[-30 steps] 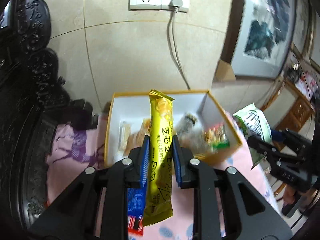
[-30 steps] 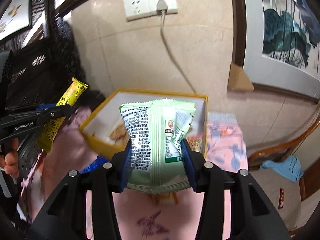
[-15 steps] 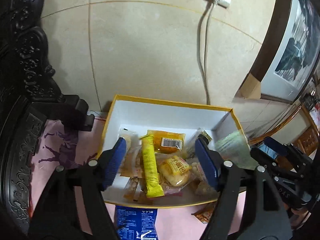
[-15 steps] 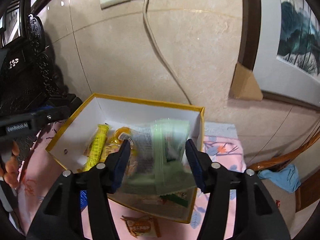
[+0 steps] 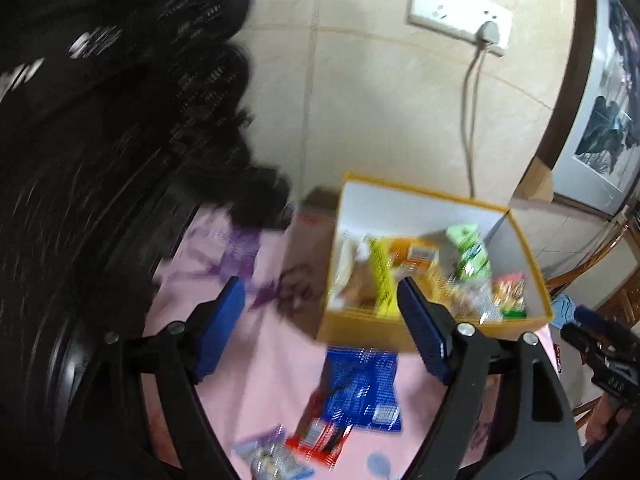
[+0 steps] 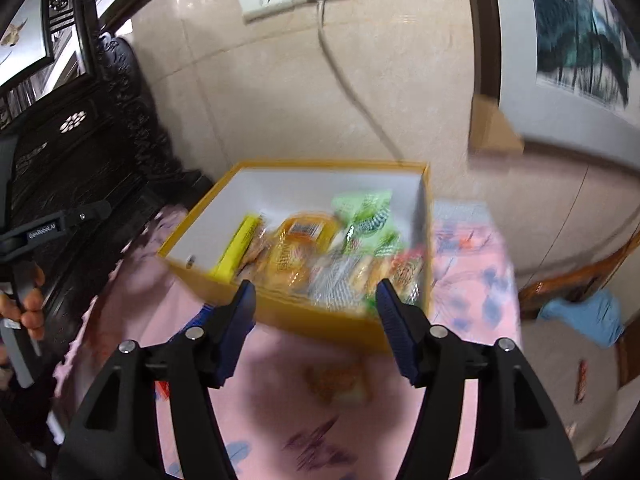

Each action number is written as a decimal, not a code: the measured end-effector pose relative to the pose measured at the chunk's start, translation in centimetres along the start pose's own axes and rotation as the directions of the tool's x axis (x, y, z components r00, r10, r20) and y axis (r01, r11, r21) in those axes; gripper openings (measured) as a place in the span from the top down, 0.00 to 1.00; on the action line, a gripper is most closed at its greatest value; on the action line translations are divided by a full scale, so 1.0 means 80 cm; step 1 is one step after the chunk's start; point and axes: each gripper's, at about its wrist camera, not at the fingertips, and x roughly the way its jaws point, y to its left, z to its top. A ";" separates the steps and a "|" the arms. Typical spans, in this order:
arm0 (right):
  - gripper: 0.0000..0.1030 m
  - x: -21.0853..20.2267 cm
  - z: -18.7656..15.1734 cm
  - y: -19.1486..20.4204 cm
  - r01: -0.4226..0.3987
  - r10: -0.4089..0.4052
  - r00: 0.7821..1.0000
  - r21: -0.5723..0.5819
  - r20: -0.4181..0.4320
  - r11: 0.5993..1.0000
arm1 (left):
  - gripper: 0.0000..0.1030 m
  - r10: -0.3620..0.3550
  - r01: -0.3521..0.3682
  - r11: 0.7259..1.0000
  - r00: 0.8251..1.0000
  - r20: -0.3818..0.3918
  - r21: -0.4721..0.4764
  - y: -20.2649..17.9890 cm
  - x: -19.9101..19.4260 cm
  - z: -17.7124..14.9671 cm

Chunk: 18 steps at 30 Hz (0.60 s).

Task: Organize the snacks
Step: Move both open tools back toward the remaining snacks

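A yellow-walled box [image 5: 360, 332] [image 6: 320, 326] with a white inside stands on the pink cloth by the wall. In it lie a yellow stick pack [image 5: 382, 276] [image 6: 236, 248], a green bag [image 5: 470, 250] [image 6: 366, 210] and several other snacks. My left gripper [image 5: 320, 320] hangs over the cloth left of the box, jaws opening, nothing between them. My right gripper [image 6: 316, 308] hovers at the box's near wall, jaws opening and empty. A blue pack [image 5: 362, 388], a red pack [image 5: 320, 436] and a clear pack [image 5: 268, 454] lie on the cloth. An orange snack [image 6: 336, 384] lies near the right gripper.
Dark carved wooden furniture [image 5: 100, 160] rises on the left. The tiled wall behind carries a socket [image 5: 460, 26] with a cord running down behind the box. A framed picture [image 6: 580, 48] leans at right. A wooden chair with blue cloth [image 6: 584, 316] stands off the table's right edge.
Both grippers let go: the yellow stick pack and the green bag now lie in the box. The left gripper swung away to the left; the right one drew back from the box.
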 end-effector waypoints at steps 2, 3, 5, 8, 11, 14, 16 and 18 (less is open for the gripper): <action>0.34 0.005 -0.031 0.007 -0.006 0.007 0.999 0.018 -0.048 1.000 | 0.22 0.014 -0.014 1.000 1.000 -0.025 -0.013 0.010 -0.006 -0.027; 0.34 0.007 -0.045 0.008 -0.002 0.004 0.998 0.022 -0.070 1.000 | 0.20 0.020 -0.021 1.000 0.999 -0.039 -0.022 0.016 -0.009 -0.043; 0.34 0.015 -0.076 0.009 0.020 -0.016 0.992 0.030 -0.127 0.999 | 0.18 0.017 -0.019 0.999 0.998 -0.063 -0.034 0.023 -0.015 -0.071; 0.34 0.025 -0.103 0.007 0.040 -0.033 0.981 0.034 -0.189 0.999 | 0.17 0.018 -0.021 0.999 0.995 -0.100 -0.029 0.030 -0.023 -0.112; 0.29 0.032 -0.119 0.005 0.071 -0.067 0.975 0.012 -0.211 0.997 | 0.16 0.018 -0.023 0.999 0.991 -0.135 -0.033 0.035 -0.032 -0.149; 0.27 0.046 -0.123 0.007 0.102 -0.107 0.974 -0.033 -0.199 0.994 | 0.16 0.000 -0.009 0.999 0.985 -0.172 -0.054 0.035 -0.038 -0.175; 0.25 0.063 -0.114 0.008 0.122 -0.134 0.975 -0.077 -0.177 0.990 | 0.16 -0.008 -0.003 0.998 0.983 -0.183 -0.060 0.034 -0.041 -0.183; 0.16 0.079 -0.107 0.009 0.141 -0.157 0.976 -0.113 -0.152 0.984 | 0.16 -0.016 0.006 0.998 0.983 -0.183 -0.059 0.034 -0.047 -0.187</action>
